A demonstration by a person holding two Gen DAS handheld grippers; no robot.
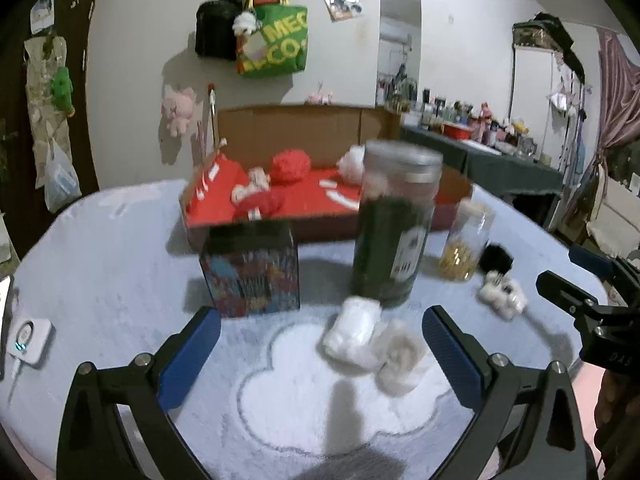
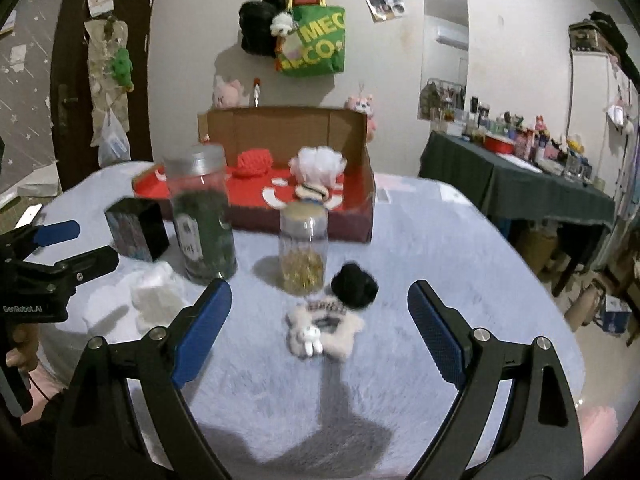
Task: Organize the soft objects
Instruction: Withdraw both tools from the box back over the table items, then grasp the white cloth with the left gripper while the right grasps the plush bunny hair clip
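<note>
My left gripper (image 1: pixel 320 336) is open over the pale fluffy tablecloth. A white soft bundle (image 1: pixel 370 344) lies just ahead between its fingers, untouched. My right gripper (image 2: pixel 320 320) is open too. A white plush toy (image 2: pixel 324 326) with a black pompom (image 2: pixel 356 284) lies between its blue pads (image 2: pixel 204 328), apart from both. Behind stands an open cardboard box (image 2: pixel 288 128) with a red lining, holding red and white plush things (image 2: pixel 254 162). Each view shows the other gripper at its edge: the right gripper (image 1: pixel 568 270) and the left gripper (image 2: pixel 84 246).
A tall dark jar (image 1: pixel 392 224), a small clear jar with gold contents (image 1: pixel 464 240) and a printed tin (image 1: pixel 252 268) stand between the grippers and the box (image 1: pixel 304 128). A white device (image 1: pixel 28 340) lies at the table's left edge. A cluttered side table (image 2: pixel 520 184) stands far right.
</note>
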